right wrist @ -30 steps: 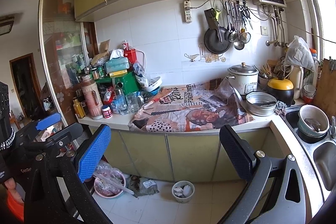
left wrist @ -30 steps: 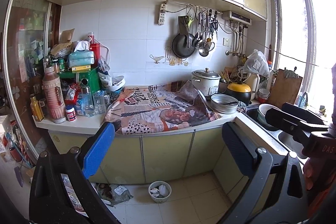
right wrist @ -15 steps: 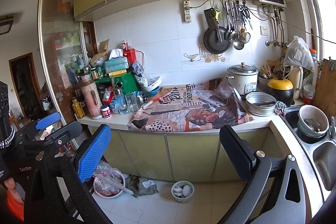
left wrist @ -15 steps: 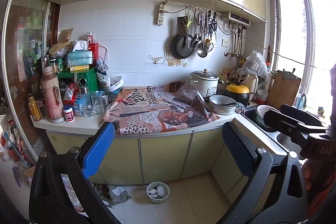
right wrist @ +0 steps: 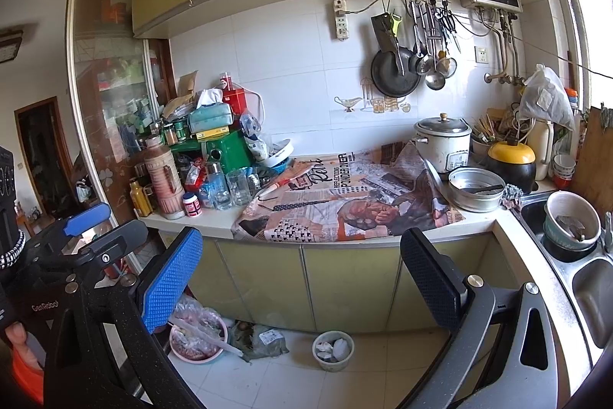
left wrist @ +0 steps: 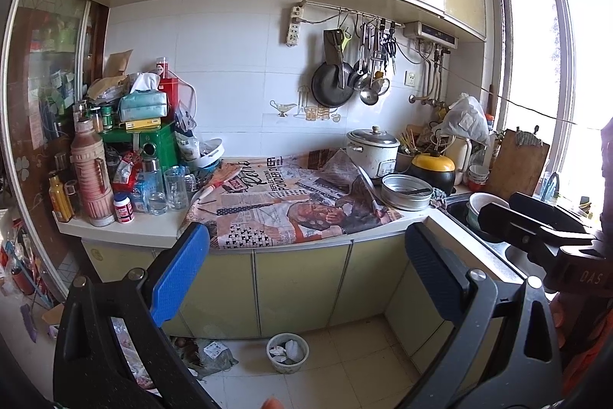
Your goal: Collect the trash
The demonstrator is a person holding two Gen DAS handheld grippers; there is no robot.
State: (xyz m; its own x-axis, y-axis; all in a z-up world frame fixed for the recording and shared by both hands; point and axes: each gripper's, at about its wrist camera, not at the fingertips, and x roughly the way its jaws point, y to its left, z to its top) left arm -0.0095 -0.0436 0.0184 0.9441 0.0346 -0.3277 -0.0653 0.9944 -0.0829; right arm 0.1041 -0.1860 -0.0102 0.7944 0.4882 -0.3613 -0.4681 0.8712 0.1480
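Both the left claw (left wrist: 306, 275) and right claw (right wrist: 300, 278) hang wide open and empty, held back from the bench (right wrist: 214, 219) for an overview; the trash sits low, in a small bin (right wrist: 332, 349) on the floor beside a crumpled bag (right wrist: 264, 340)

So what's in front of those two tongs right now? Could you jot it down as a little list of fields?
place: kitchen, counter along a tiled wall
left tongs: open, empty
right tongs: open, empty
counter cover: newspaper
floor: small bin holding crumpled paper, pink basin of scraps, flattened bag
by the sink: rice cooker, metal pan
trash collected: none yet
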